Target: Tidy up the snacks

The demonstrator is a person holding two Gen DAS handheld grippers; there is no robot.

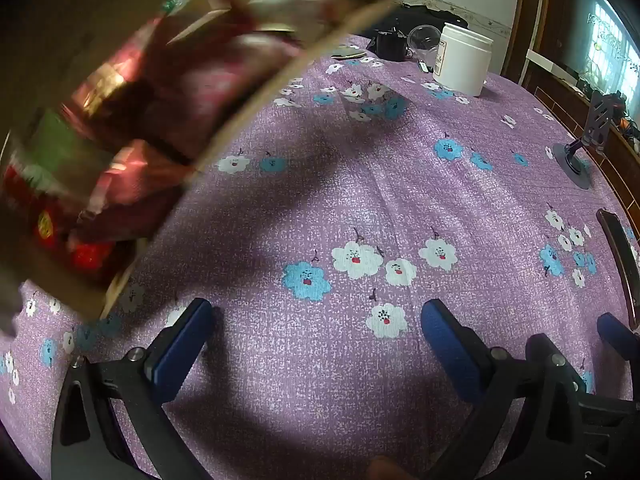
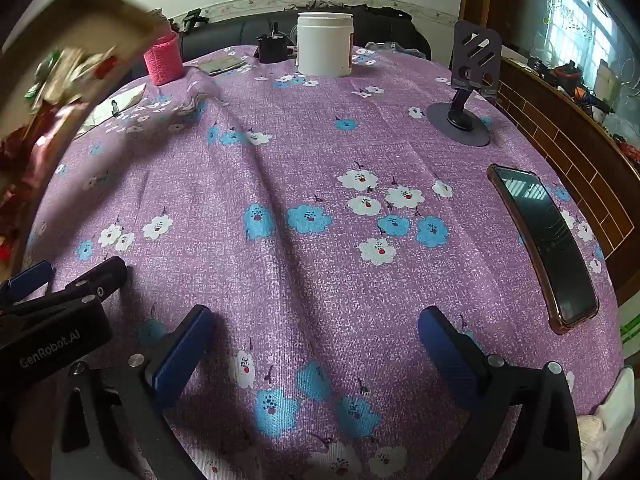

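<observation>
A cardboard box (image 1: 256,92) full of red and green snack packets (image 1: 132,128) is tilted and blurred at the upper left of the left wrist view. It also shows at the left edge of the right wrist view (image 2: 80,12). My left gripper (image 1: 316,332) is open and empty above the purple flowered tablecloth (image 1: 360,200), right of the box. My right gripper (image 2: 314,340) is open and empty over the cloth. The left gripper's body shows at the lower left of the right wrist view (image 2: 60,320).
A white jar (image 2: 324,44), a pink cup (image 2: 162,60), a black object (image 2: 272,48) and papers (image 2: 112,108) stand at the far side. A phone stand (image 2: 464,112) and a phone (image 2: 540,244) lie at the right, near the table edge.
</observation>
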